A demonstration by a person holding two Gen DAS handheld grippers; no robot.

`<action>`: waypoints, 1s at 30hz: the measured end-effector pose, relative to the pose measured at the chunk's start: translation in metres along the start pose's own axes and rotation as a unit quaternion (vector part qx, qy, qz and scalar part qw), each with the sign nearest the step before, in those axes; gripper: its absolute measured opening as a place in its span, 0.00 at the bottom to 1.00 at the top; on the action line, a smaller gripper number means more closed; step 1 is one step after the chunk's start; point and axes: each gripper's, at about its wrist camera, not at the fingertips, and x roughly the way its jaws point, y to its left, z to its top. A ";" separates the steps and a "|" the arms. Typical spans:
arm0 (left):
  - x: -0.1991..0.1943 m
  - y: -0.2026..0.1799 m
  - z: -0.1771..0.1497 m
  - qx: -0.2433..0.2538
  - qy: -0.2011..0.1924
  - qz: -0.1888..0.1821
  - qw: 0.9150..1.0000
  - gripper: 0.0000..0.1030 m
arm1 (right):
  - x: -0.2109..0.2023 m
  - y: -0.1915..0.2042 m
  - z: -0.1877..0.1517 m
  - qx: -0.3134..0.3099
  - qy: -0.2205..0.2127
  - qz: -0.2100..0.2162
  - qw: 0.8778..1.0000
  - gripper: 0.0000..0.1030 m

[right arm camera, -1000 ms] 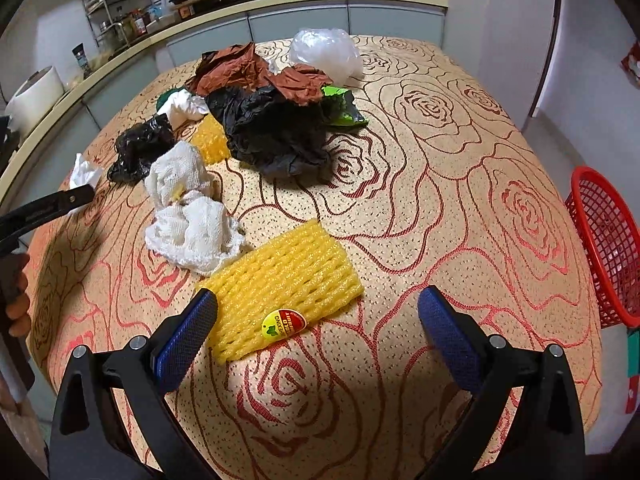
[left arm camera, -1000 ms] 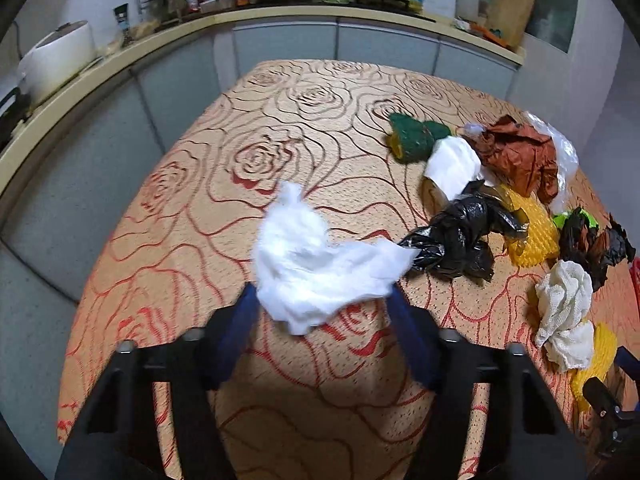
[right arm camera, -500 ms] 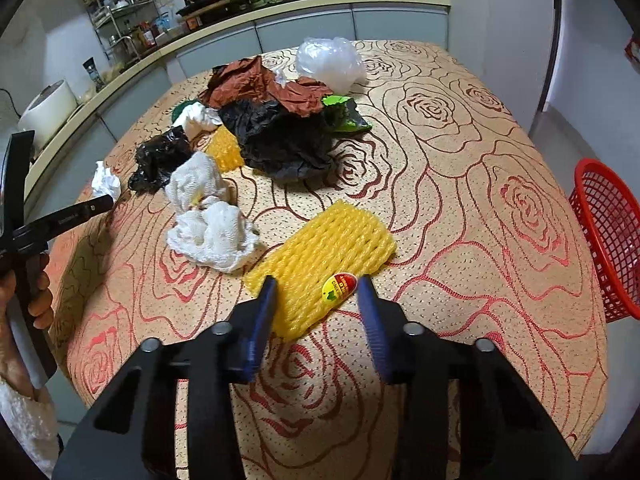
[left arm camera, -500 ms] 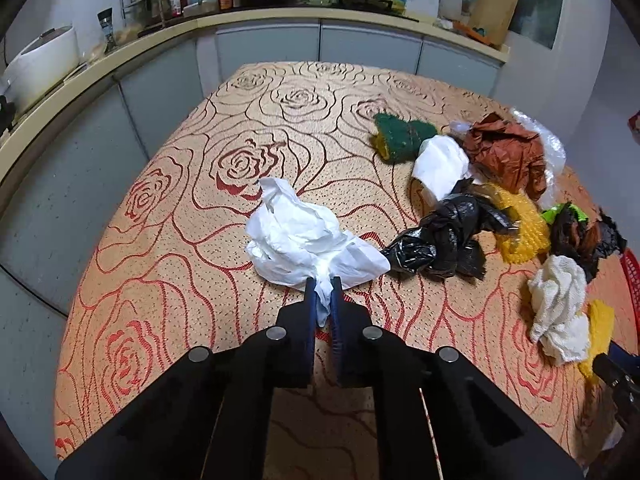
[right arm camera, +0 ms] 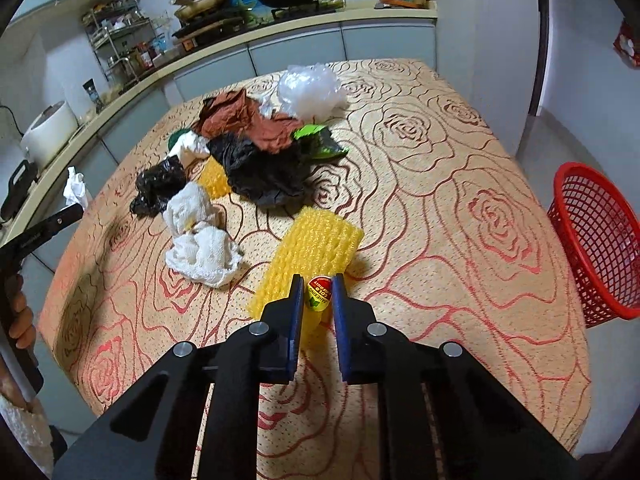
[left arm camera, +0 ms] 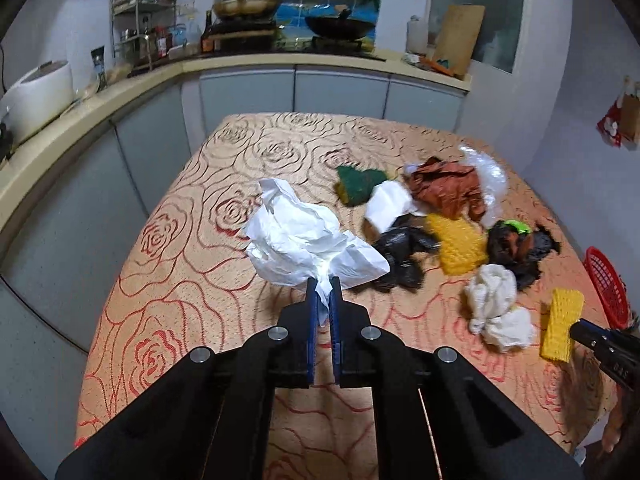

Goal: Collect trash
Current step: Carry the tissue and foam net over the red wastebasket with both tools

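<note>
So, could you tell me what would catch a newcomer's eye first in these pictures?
Probably the two grips: the left gripper is shut on a crumpled white paper, and the right gripper pinches a yellow foam fruit net at its stickered end. Behind them a heap of trash sits mid-table on the rose-patterned tablecloth, with a red basket beside the table's right edge.
</note>
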 end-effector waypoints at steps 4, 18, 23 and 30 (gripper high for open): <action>-0.010 -0.022 0.004 0.014 -0.013 -0.007 1.000 0.05 | -0.010 -0.009 0.002 0.004 -0.009 -0.005 1.000 0.14; -0.016 -0.086 0.011 0.063 -0.028 -0.037 0.997 0.05 | -0.036 -0.038 0.007 0.028 -0.038 -0.017 0.999 0.13; -0.016 -0.114 0.017 0.084 -0.033 -0.057 0.994 0.05 | -0.051 -0.054 0.015 0.042 -0.059 -0.029 0.997 0.13; -0.014 -0.167 0.027 0.114 -0.034 -0.100 0.988 0.05 | -0.080 -0.096 0.024 0.071 -0.087 -0.066 0.992 0.13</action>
